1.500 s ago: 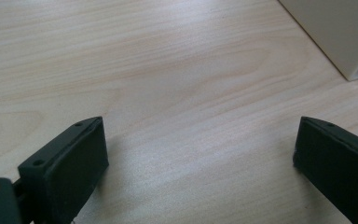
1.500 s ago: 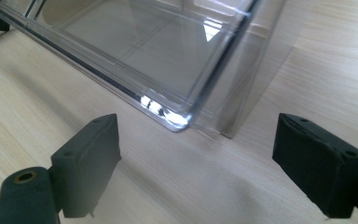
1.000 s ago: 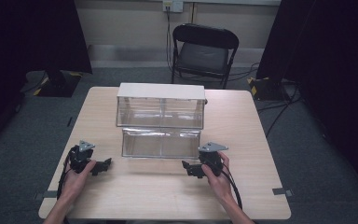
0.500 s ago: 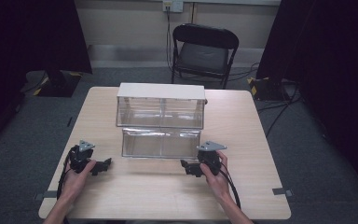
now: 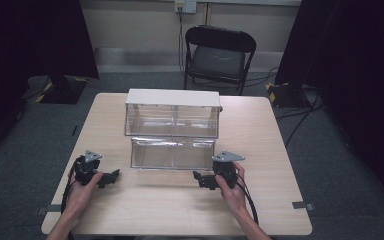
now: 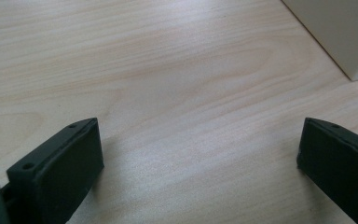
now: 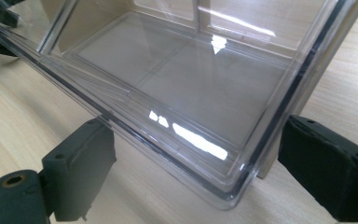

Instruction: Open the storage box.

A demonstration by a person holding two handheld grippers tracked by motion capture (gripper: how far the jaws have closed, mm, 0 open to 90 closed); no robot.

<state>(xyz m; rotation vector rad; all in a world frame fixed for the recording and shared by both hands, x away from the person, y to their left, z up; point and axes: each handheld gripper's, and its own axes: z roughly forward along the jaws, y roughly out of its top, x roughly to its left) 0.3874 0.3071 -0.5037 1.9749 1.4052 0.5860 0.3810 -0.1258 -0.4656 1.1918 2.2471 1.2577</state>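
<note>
Beside the pulled-out clear drawer of the cabinet, the right gripper has just been opening, its jaws apart around the drawer's front corner without pressing it. Left of that drawer, the left gripper rests wide apart over bare table. Letting go looks like the step in hand; next the right gripper should back clear of the rim.

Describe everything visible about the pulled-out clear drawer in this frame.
The clear drawer is see-through, glossy plastic and looks empty. It sticks out toward the person from the bottom of a white-topped cabinet mid-table and sits level. A faint ridge crosses its floor in the right gripper view. The right gripper has its jaws either side of the front corner, not pressing it.
</note>
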